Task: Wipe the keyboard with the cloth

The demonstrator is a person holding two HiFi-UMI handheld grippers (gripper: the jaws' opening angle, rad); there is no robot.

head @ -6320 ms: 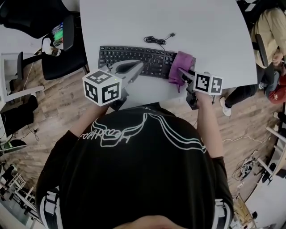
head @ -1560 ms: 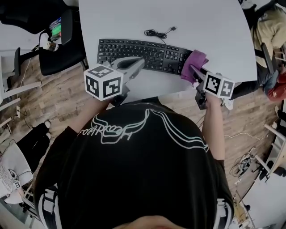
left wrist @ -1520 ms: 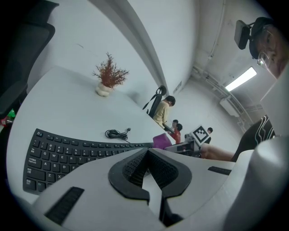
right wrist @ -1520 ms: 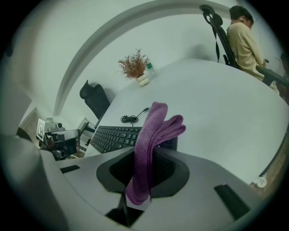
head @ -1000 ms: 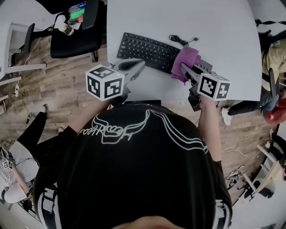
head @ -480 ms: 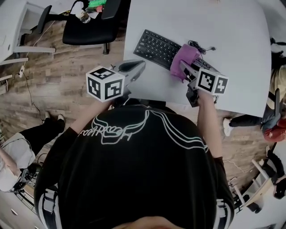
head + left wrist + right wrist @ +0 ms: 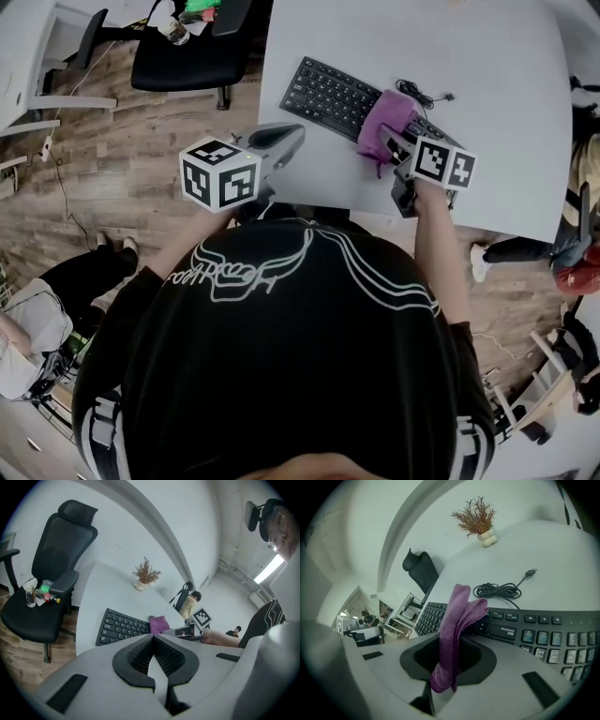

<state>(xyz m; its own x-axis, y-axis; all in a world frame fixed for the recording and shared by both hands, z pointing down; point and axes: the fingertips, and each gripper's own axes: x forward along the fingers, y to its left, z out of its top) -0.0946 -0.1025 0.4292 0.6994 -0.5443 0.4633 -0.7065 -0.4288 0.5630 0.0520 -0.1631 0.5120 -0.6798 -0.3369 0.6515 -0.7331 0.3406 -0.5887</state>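
A black keyboard [image 7: 328,94] lies slantwise on the white table [image 7: 487,112]. My right gripper [image 7: 394,148] is shut on a purple cloth [image 7: 382,122], which rests on the keyboard's right part. In the right gripper view the cloth [image 7: 457,620] hangs folded between the jaws over the keys [image 7: 534,637]. My left gripper [image 7: 289,139] hovers shut and empty over the table's near edge, short of the keyboard's left end. In the left gripper view its jaws [image 7: 152,638] meet, with the keyboard [image 7: 119,625] and cloth [image 7: 161,623] beyond.
The keyboard's coiled cable [image 7: 499,591] lies just behind it. A small potted dry plant [image 7: 480,524] stands at the table's far side. A black office chair [image 7: 187,56] with cups on it stands left of the table. People sit to the right [image 7: 572,248].
The right gripper has drawn the cloth from the keyboard's right end leftward onto its keys. The head view has swung, so the table now sits upper right. The left gripper has held still.
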